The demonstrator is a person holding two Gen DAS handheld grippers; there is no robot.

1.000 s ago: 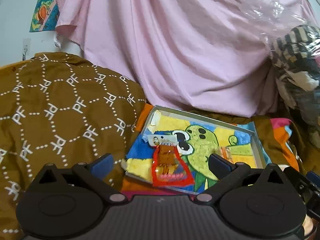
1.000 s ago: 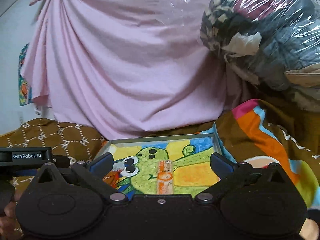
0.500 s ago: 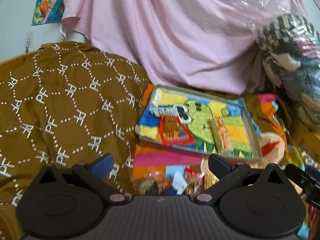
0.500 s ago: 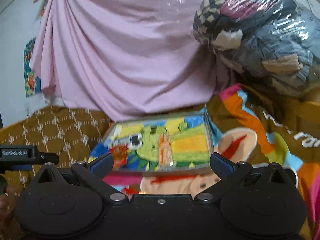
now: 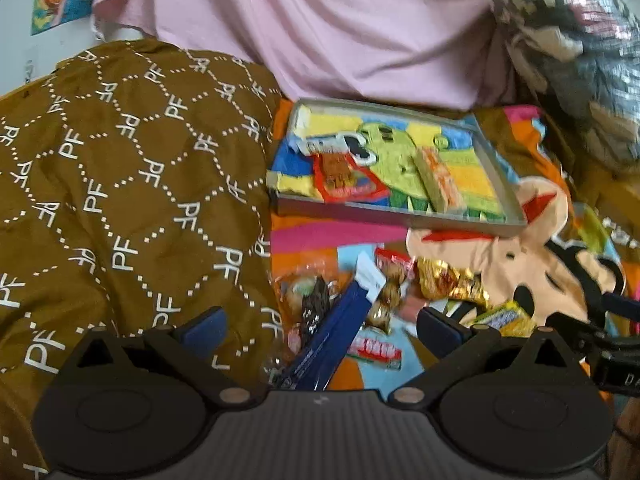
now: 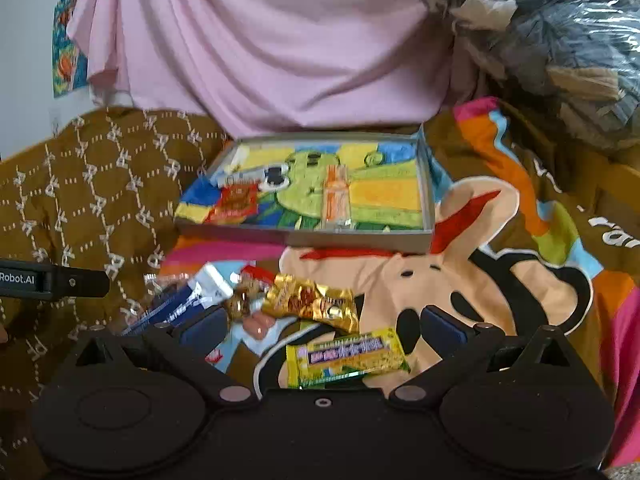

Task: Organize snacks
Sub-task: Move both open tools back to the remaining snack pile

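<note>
Left view: my left gripper (image 5: 320,326) hangs spread and empty at lower centre over the snack pile (image 5: 384,292); the tray (image 5: 392,218) sits mid-frame holding a red packet (image 5: 344,180). Right view: my right gripper (image 6: 322,326) gapes, empty, above a yellow bar (image 6: 346,356); gold wrapper (image 6: 312,302) just beyond.

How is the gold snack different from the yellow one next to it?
The gold snack has a shiny, crinkled foil wrapper; the yellow snack has a flatter wrapper with a purple label. The gold snack lies nearer the tray; the yellow one lies between the right gripper's open fingers. Both lie on the blanket, outside the tray.
</note>
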